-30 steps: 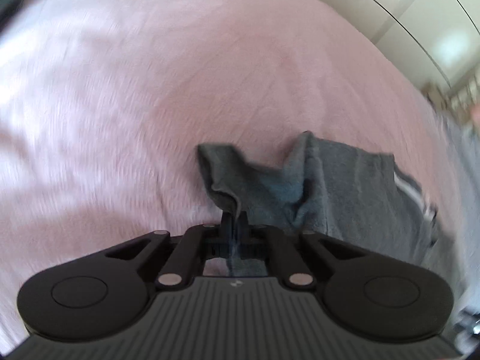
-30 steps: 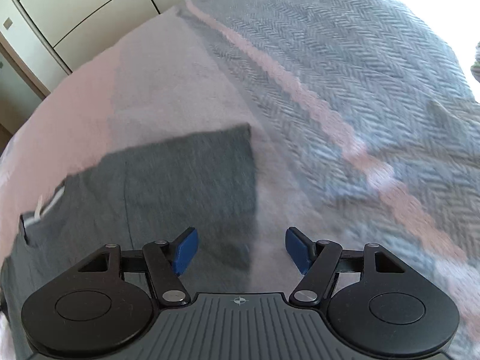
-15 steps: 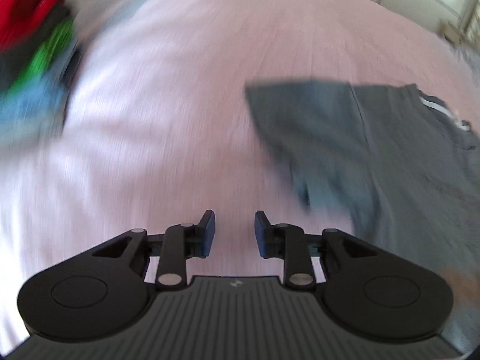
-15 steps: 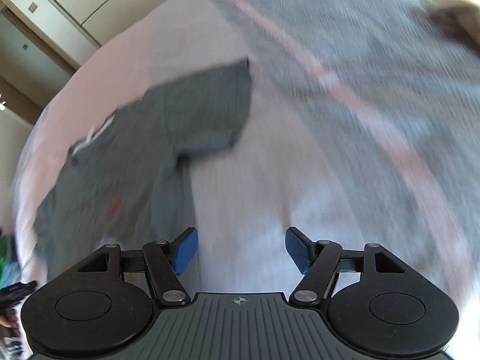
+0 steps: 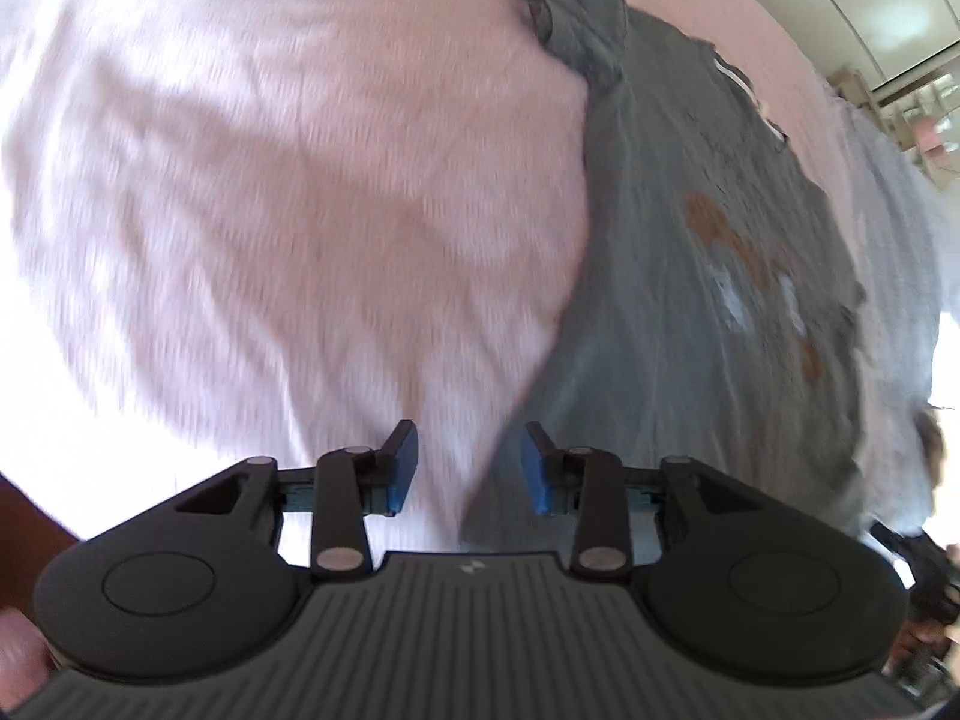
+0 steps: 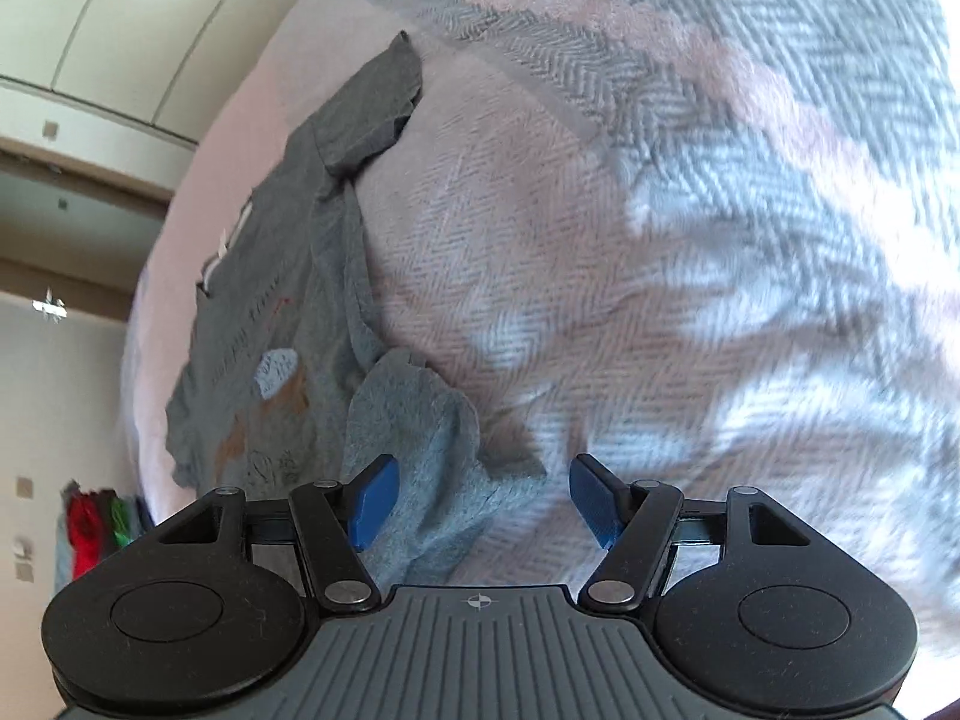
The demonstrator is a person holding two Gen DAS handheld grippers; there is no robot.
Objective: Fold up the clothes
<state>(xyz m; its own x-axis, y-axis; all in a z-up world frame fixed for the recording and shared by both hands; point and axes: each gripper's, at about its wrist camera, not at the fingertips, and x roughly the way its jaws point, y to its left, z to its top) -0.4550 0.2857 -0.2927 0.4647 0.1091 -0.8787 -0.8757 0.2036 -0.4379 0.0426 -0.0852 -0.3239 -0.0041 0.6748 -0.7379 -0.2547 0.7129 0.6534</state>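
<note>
A grey T-shirt (image 5: 690, 276) with a brown and white print lies spread face up on the bed, collar far away. My left gripper (image 5: 469, 468) is open and empty, low over the shirt's near left hem corner. The shirt also shows in the right wrist view (image 6: 288, 312), with a rumpled hem corner (image 6: 432, 468) between my fingers. My right gripper (image 6: 480, 504) is open wide and empty above that corner.
The pink sheet (image 5: 270, 180) covers the bed's left part and a grey herringbone blanket (image 6: 690, 210) its right part. White wardrobe doors (image 6: 120, 30) stand behind the bed. A pile of red and green clothes (image 6: 96, 522) lies at the far left.
My left gripper let go of the shirt sleeve, opened and moved down to the near hem corner. My right gripper, open throughout, moved down from the sleeve to the other hem corner.
</note>
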